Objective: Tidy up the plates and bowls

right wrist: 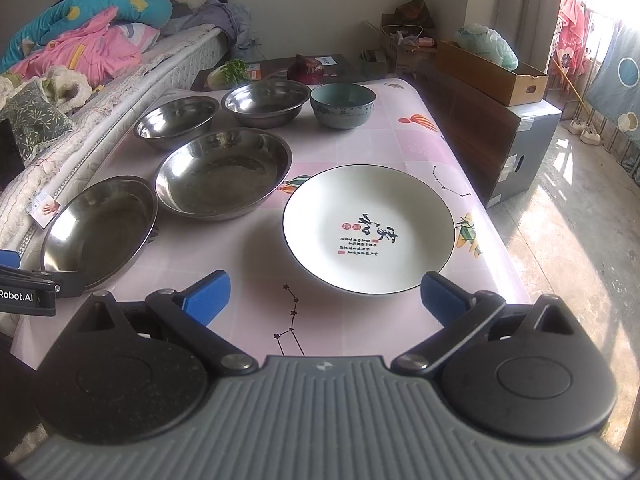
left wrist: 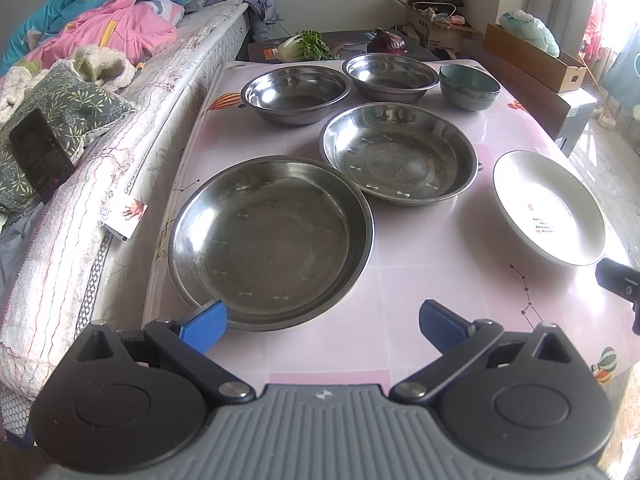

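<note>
"Robot.AI" is printed in white on the black body of the left tool point(right wrist: 28, 286), seen at the left edge of the right wrist view. Large black brush characters, smaller lines of characters and red seal marks are painted on the white plate point(right wrist: 368, 232) near the right edge of the surface point(right wrist: 360, 148); they cannot be read.

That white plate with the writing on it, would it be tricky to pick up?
Probably. The white plate looks like glazed ceramic, so likely slippery and breakable. It lies flat on the table, leaving only its low rim to pinch.
</note>
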